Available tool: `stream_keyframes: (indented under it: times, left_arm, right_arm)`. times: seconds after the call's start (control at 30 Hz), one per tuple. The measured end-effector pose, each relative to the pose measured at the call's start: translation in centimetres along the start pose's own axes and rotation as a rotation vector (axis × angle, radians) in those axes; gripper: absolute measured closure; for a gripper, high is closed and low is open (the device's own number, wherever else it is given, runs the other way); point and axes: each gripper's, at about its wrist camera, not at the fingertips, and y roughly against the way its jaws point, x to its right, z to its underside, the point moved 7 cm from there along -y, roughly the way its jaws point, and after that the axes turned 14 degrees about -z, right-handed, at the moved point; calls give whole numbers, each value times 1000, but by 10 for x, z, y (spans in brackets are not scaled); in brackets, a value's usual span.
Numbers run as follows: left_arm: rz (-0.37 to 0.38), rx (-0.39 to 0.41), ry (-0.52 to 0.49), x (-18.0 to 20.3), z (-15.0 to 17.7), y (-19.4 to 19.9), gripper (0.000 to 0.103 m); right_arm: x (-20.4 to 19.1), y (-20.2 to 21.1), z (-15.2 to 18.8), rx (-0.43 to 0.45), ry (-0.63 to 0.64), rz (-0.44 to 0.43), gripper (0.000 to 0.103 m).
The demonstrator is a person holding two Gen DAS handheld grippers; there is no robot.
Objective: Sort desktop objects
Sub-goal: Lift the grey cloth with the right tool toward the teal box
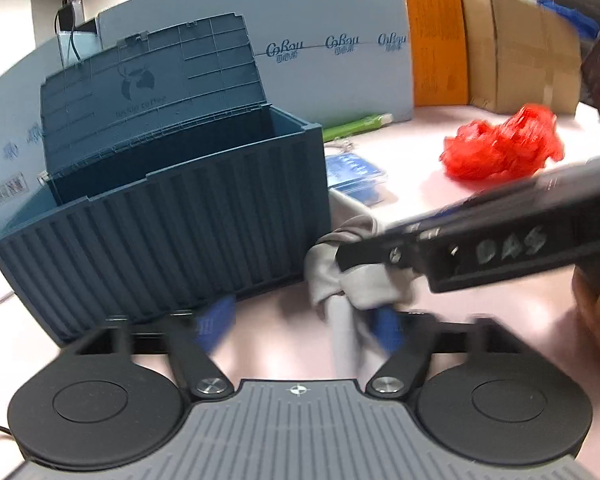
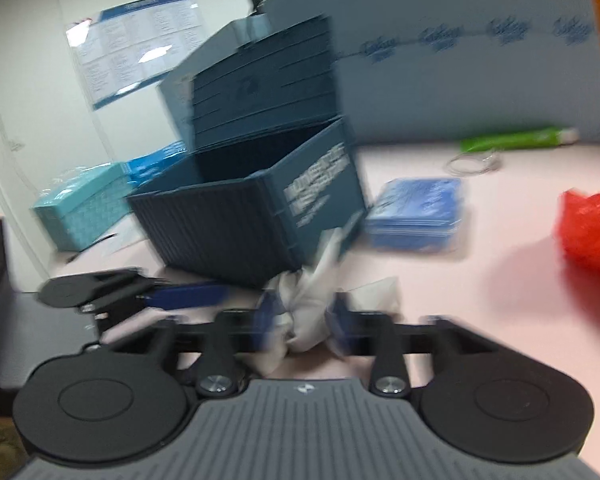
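Left wrist: bin lid reads "luckin coffee" (faint); backboard "CoBau"

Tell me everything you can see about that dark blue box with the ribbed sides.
The dark blue box looks like moulded plastic, shaped like a small shipping container with ribbed walls. Its hinged lid stands open, tilted back, and bears a deer logo with faint lettering. One end wall carries white print. What shows of the inside looks dark, and contents cannot be made out. It sits on the pink table, with a stack of blue packets beside it and a grey-white cloth near its front corner.
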Motion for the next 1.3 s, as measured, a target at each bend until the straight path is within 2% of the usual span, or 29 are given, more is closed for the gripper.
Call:
stream_keyframes:
  times: [0.03, 0.07, 0.2, 0.43, 0.73, 1.3]
  left_arm:
    - [10, -3, 29, -4, 1, 0, 90]
    - [14, -1, 59, -9, 1, 1, 97]
    - [35, 31, 140, -24, 0, 6, 97]
    - [43, 106, 118, -25, -2, 21, 98]
    - [65, 122, 157, -36, -2, 33, 98]
    - [31, 189, 194, -70, -17, 59, 98]
  right_arm:
    - [-2, 1, 1, 11, -7, -9, 79]
    - [-4, 2, 2, 17, -12, -26, 84]
    - [-13, 9, 4, 58, -16, -70, 85]
    - [-24, 10, 4, 94, -6, -65, 85]
    - [-40, 7, 2, 103, 16, -75, 85]
    - [-71, -5, -22, 152, 68, -117, 85]
